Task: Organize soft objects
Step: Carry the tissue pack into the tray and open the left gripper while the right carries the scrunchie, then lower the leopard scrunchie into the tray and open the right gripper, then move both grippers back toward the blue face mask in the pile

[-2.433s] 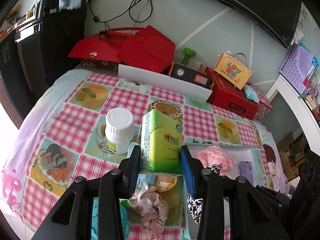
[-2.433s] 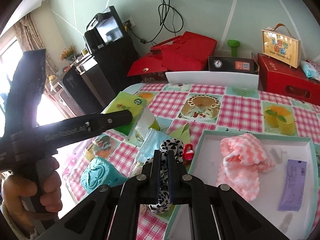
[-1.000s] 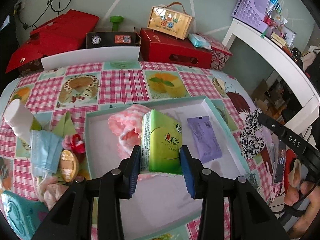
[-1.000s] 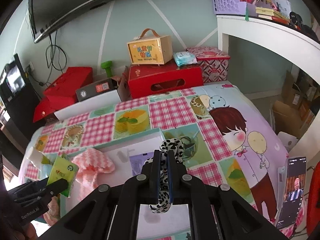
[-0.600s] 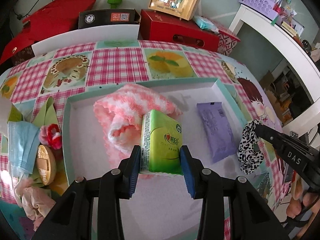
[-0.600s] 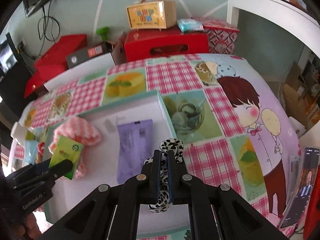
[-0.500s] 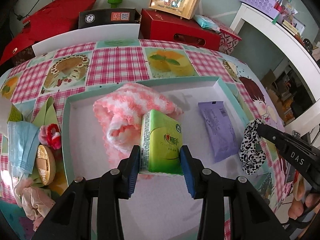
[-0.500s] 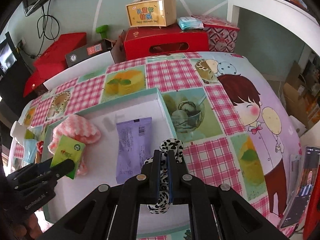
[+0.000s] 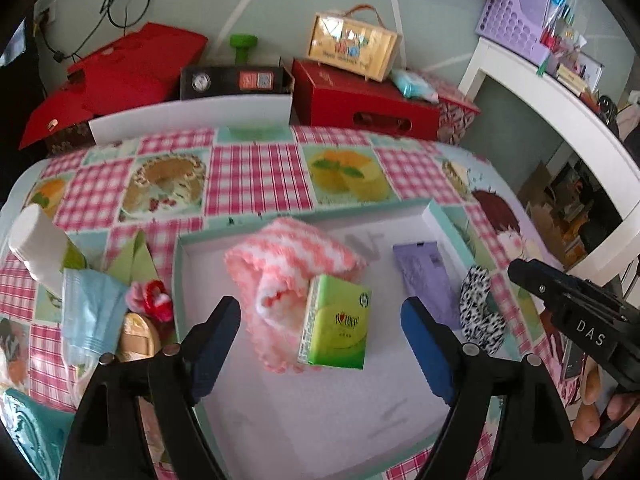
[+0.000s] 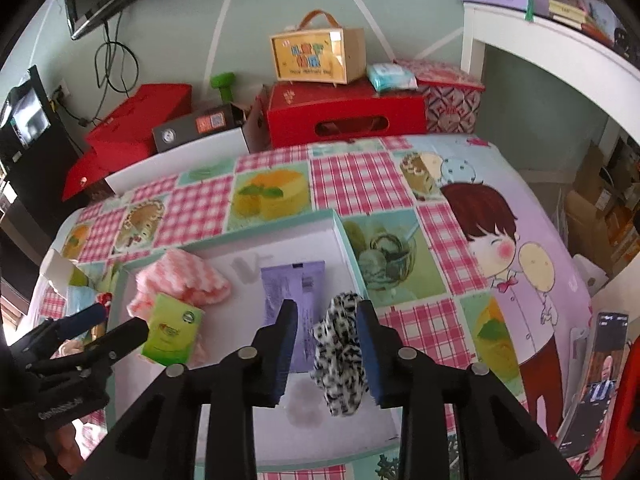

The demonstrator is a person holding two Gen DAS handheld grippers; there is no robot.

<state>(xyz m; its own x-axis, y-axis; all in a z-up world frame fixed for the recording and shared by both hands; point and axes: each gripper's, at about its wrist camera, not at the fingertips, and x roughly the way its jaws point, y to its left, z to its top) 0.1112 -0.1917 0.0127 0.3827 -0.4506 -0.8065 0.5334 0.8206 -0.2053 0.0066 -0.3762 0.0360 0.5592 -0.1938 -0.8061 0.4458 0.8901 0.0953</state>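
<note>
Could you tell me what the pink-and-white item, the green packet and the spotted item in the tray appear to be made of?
The pink-and-white cloth looks like fluffy knitted or chenille fabric: fuzzy zigzag surface, slumped folds. The green packet seems to be glossy plastic film over soft tissues, given its sheen and printed faces. The spotted scrunchie looks like gathered woven fabric, matte and ruffled; any elastic inside is hidden.

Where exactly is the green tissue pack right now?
In the left wrist view, the green tissue pack sits inside the white tray, leaning against the pink-and-white cloth, left of the purple packet.
</note>
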